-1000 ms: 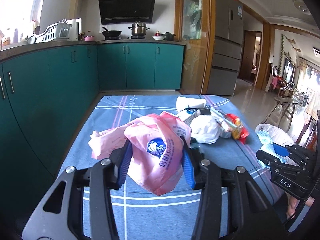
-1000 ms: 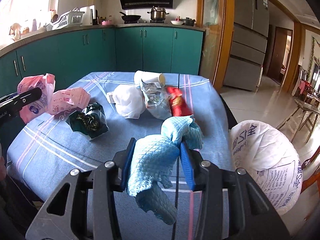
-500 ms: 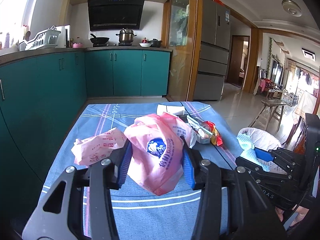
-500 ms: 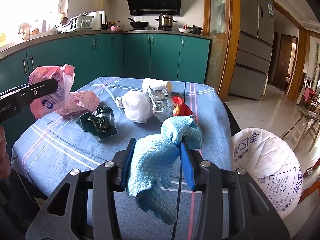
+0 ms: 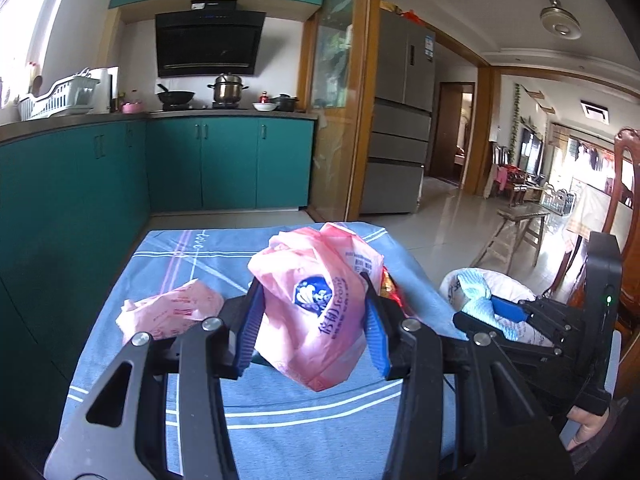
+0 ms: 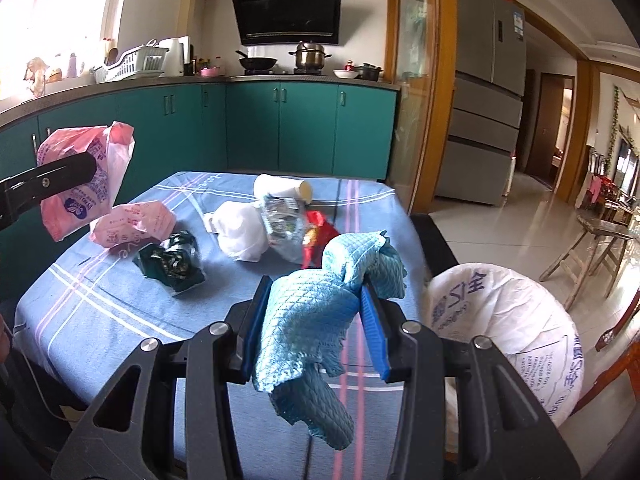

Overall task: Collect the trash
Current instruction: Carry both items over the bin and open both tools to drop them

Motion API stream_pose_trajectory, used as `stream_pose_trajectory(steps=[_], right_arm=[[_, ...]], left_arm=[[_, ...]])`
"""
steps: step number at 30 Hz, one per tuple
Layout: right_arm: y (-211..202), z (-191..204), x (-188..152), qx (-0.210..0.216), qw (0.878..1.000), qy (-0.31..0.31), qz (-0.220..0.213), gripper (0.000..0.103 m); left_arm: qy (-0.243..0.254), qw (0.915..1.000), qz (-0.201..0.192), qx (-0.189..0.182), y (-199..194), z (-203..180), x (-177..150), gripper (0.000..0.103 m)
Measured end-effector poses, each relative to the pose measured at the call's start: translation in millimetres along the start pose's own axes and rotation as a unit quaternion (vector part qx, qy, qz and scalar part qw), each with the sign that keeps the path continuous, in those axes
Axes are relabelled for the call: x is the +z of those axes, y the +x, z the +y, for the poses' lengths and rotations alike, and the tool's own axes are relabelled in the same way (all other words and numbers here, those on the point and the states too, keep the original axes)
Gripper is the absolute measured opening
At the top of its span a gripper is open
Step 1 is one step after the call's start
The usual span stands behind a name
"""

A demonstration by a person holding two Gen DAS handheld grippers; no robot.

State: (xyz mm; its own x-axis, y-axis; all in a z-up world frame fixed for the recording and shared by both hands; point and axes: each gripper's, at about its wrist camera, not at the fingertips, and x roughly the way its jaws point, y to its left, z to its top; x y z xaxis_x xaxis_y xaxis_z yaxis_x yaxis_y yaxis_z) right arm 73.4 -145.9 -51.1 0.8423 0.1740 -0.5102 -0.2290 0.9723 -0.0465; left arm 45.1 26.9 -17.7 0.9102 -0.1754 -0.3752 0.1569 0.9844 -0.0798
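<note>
A: Where is your trash now?

B: Your left gripper (image 5: 314, 328) is clamped on the pink plastic bag (image 5: 316, 308), lifted above the table (image 5: 280, 432) near its right edge. Your right gripper (image 6: 314, 320) pinches the blue cloth (image 6: 316, 312), tilted downward over the table's near right corner.

A: And the sack?

B: The white sack (image 6: 508, 332) stands open just beside that right edge.

Crumpled pink plastic bag (image 5: 312, 308) blocks most of the trash at twelve o'clock on the blue striped tablecloth (image 5: 168, 276); only a sliver of red foil wrapper (image 5: 390, 286) peeks out. White trash sack (image 6: 516, 332) runs off at four o'clock, print unreadable.
</note>
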Motion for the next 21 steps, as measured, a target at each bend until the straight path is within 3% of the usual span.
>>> stream_pose_trajectory(steps=[12,17,21], right_arm=[[-21,-61,-8,-0.078,0.996,0.048,-0.017,0.043],[-31,-88,-15,-0.107,0.991,0.071,-0.025,0.043],[-40,-112,-20,-0.134,0.986,0.091,-0.031,0.043]], left_arm=[[0.007,0.9987,0.019,-0.046,22,-28,4,0.046],[0.014,0.9965,0.025,-0.079,33,-51,6,0.046],[0.016,0.9911,0.034,-0.128,46,-75,9,0.046]])
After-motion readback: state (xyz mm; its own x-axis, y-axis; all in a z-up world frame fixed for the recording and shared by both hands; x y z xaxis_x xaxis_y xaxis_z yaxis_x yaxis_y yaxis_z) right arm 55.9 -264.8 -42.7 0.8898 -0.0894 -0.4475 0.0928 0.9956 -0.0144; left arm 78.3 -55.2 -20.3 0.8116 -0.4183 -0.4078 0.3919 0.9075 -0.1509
